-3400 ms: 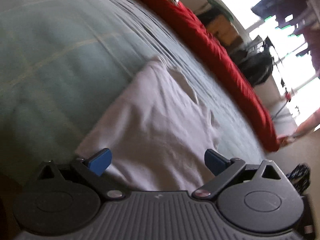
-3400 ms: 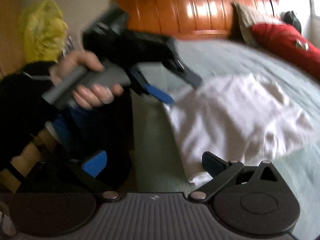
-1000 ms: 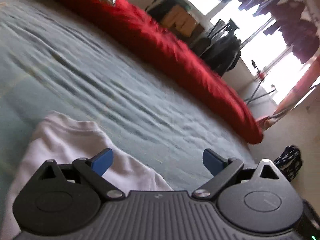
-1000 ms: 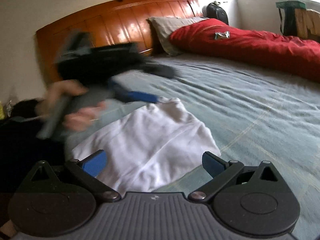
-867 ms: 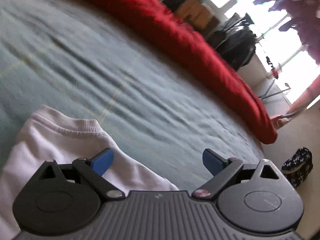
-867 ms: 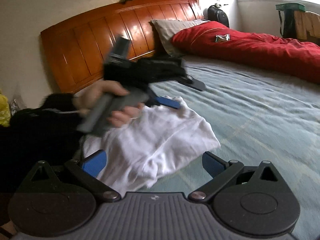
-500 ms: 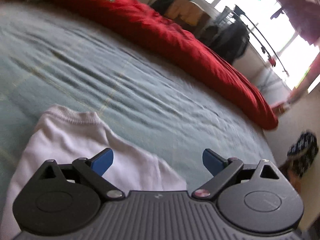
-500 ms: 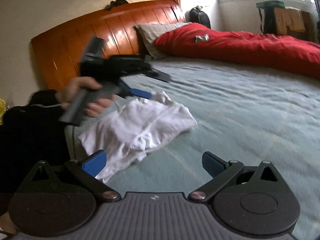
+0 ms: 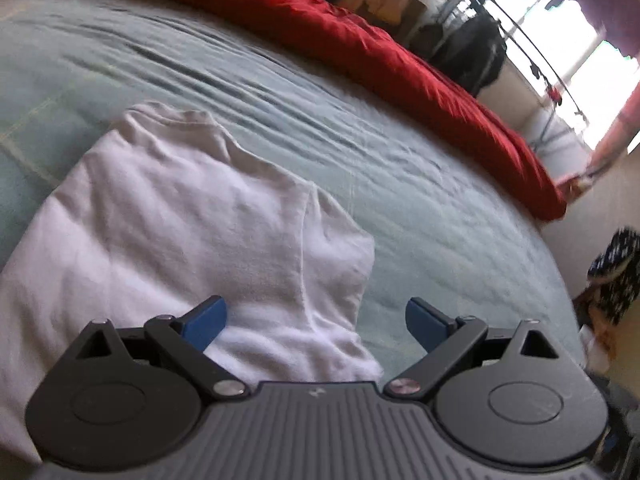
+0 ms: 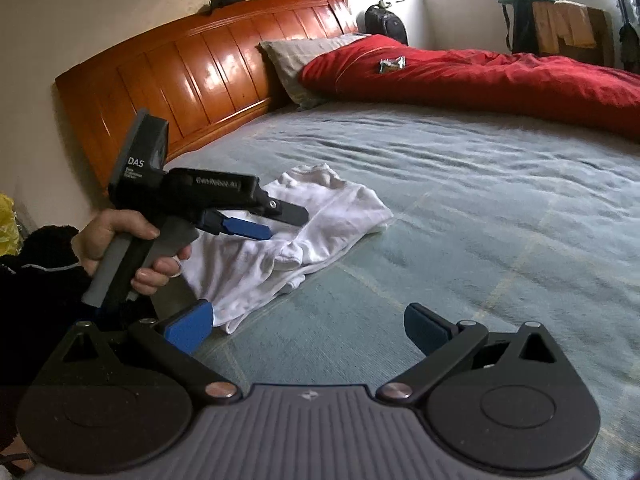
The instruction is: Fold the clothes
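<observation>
A white garment [image 9: 192,232] lies loosely folded on the grey-green bedspread [image 9: 420,208], its ribbed collar at the far end. My left gripper [image 9: 316,322] hovers open just over the garment's near right part, holding nothing. In the right wrist view the same white garment [image 10: 320,216] lies near the bed's left side, and the left gripper [image 10: 280,222] is seen above it, held in a hand [image 10: 120,236]. My right gripper [image 10: 308,326] is open over bare bedspread, to the right of the garment's near corner.
A red duvet [image 10: 500,76] runs along the far side of the bed with a small wrapper [image 10: 392,64] on it. A wooden headboard [image 10: 192,76] and pillow [image 10: 304,56] stand at the left. A drying rack [image 9: 500,28] and dark bags lie beyond the bed.
The left gripper has tipped down and drawn back, so more of the garment shows under it. The right gripper has pulled away from the garment. Both stay open.
</observation>
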### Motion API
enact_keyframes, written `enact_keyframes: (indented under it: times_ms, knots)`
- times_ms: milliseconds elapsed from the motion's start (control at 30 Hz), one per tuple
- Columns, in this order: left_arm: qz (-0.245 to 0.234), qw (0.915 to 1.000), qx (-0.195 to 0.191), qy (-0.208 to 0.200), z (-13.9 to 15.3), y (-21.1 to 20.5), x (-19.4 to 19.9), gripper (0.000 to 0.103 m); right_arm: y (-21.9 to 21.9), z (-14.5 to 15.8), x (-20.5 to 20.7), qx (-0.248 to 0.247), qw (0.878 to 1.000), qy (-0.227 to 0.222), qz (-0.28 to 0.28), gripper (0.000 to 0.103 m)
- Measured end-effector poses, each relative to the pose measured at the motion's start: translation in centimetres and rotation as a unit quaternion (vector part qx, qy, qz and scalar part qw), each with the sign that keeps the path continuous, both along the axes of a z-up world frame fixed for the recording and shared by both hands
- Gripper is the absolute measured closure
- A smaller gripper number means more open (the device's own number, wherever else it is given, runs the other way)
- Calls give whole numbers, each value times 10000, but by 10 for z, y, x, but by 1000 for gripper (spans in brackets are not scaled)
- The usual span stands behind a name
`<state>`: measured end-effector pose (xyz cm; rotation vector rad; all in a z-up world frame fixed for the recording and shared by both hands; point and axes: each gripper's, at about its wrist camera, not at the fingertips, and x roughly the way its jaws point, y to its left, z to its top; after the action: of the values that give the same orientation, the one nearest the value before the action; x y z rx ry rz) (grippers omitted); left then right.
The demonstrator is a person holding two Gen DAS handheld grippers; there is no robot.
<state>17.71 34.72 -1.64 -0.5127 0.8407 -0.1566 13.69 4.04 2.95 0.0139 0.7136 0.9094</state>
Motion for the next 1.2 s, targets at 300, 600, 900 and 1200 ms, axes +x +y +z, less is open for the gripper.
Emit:
enact_keyframes:
  times_ms: [300, 600, 900, 1200]
  knots:
    - [-433, 9988, -161, -173, -5, -44, -28, 7, -9, 1, -9, 41, 9999, 66, -67, 0]
    - [-271, 9961, 580, -605, 1, -65, -59, 5, -16, 3, -14, 6, 9999, 37, -97, 0]
    - [70, 9952, 562, -797, 15, -33, -64, 5, -17, 3, -19, -20, 10000, 21, 6, 0]
    - [598, 9969, 340, -375, -19, 14, -30, 6, -13, -3, -15, -80, 9999, 108, 6, 0]
